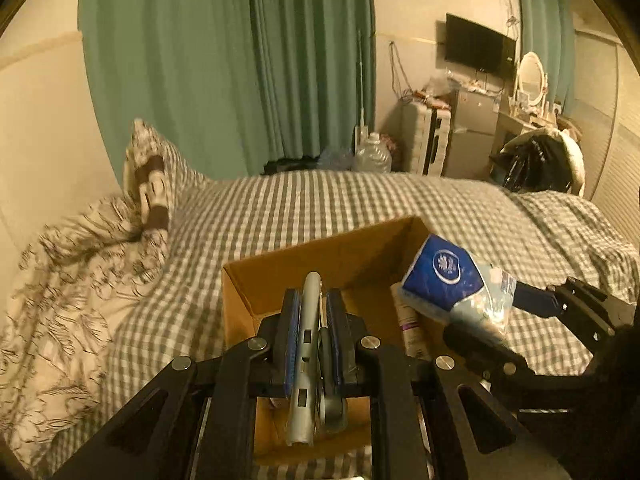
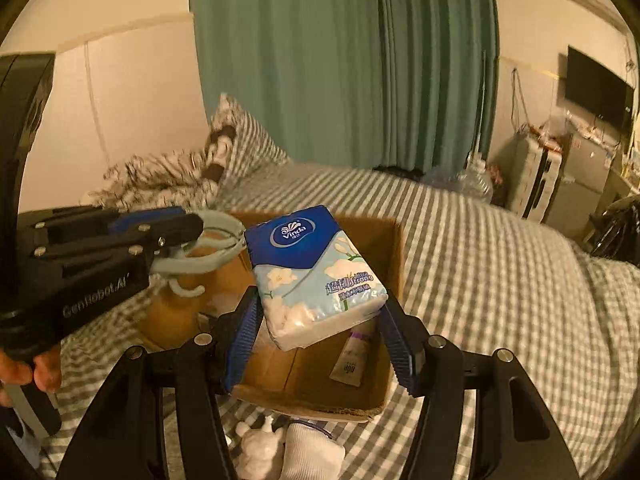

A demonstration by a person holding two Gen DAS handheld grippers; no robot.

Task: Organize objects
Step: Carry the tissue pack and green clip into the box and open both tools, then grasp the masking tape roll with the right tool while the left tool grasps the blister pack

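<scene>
While both grippers hang above the cardboard box (image 2: 394,264) on the checked bedspread (image 2: 500,280), your left gripper (image 1: 313,300) is clamped tight on a pale grey folding hanger (image 1: 306,344), whose long body runs between the blue pads toward the camera. Seen from the right wrist, the hanger's loop (image 2: 218,240) sticks out past the left gripper (image 2: 182,230) over the box's left side, with a small hook curling below it.

Your right gripper (image 2: 320,320) grips a blue and white tissue pack (image 2: 316,276) by its lower end, one ribbed blue finger (image 2: 242,336) pressed on each side, so the pack tilts up over the box opening. From the left wrist the same pack (image 1: 452,280) shows at the right, above the box's (image 1: 320,248) right half, with the right gripper (image 1: 520,320) behind it.

Inside the box, a tube with a purple band (image 2: 352,356) lies against the right wall; the left wrist view shows it (image 1: 406,320) just under the pack. Outside the box, near its front edge, a white figurine (image 2: 260,446) and rolled white socks (image 2: 310,452) rest on the bedspread. A patterned quilt (image 1: 68,288) lies bunched at the left of the bed. Your left hand (image 2: 36,368) shows on the gripper's handle
</scene>
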